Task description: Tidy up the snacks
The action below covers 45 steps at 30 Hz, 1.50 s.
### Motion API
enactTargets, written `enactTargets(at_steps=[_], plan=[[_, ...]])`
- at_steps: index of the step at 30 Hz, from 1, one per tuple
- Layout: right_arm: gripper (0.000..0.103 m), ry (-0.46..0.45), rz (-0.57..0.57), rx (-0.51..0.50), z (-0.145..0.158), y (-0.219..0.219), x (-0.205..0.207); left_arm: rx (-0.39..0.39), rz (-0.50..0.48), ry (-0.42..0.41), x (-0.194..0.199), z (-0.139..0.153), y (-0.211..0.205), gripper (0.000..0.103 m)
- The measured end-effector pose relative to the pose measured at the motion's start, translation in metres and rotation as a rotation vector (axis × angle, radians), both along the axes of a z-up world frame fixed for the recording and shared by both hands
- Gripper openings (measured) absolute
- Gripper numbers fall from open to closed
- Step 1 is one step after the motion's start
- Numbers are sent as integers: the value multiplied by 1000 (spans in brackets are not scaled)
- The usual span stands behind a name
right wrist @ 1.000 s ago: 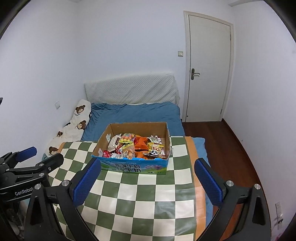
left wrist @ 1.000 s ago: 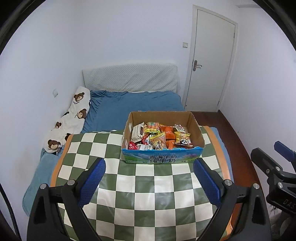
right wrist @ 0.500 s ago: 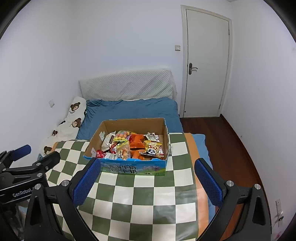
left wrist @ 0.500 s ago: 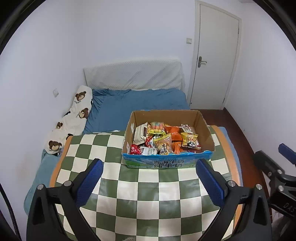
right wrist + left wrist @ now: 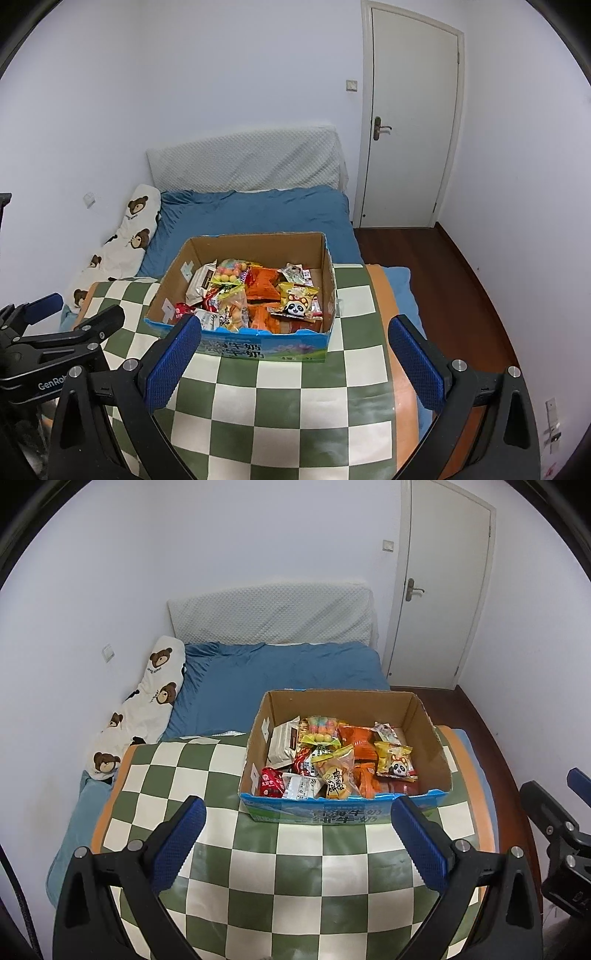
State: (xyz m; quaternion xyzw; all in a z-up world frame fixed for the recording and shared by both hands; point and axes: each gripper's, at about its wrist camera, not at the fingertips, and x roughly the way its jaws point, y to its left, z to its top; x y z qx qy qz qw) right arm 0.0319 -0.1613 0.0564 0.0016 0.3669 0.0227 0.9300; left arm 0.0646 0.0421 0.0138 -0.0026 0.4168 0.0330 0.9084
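Facing the snack box (image 5: 345, 814) from the near side, the left gripper (image 5: 295, 845) has it ahead and slightly right of its released jaws; the right gripper (image 5: 291, 365), jaws also released and empty, has it ahead-left, about as near.

Cardboard box (image 5: 255, 247) stuffed with snack packs (image 5: 258, 291) sits at the checkered mat's (image 5: 280, 398) far edge, right gripper (image 5: 295, 354) wide open.

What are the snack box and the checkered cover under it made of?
Snack box: corrugated cardboard by the look, raw brown inside walls, printed blue outside with a torn top edge. Checkered cover: likely a wipeable plastic or oilcloth sheet, with a faint sheen and smooth drape; could be fabric.
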Motion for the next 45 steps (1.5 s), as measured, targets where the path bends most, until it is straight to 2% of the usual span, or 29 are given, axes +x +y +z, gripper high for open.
enactTargets(at_steps=[16,29,45], plan=[[103,18,-15,-9,-16,2,18,-2,4,9,6,-5,1,103],[103,17,-17,-14,-16,1,16,15,-16,10,1,-7,0,103],[103,24,-25,-14,-16,-2,15,27,-14,-4,-2,4,0,103]])
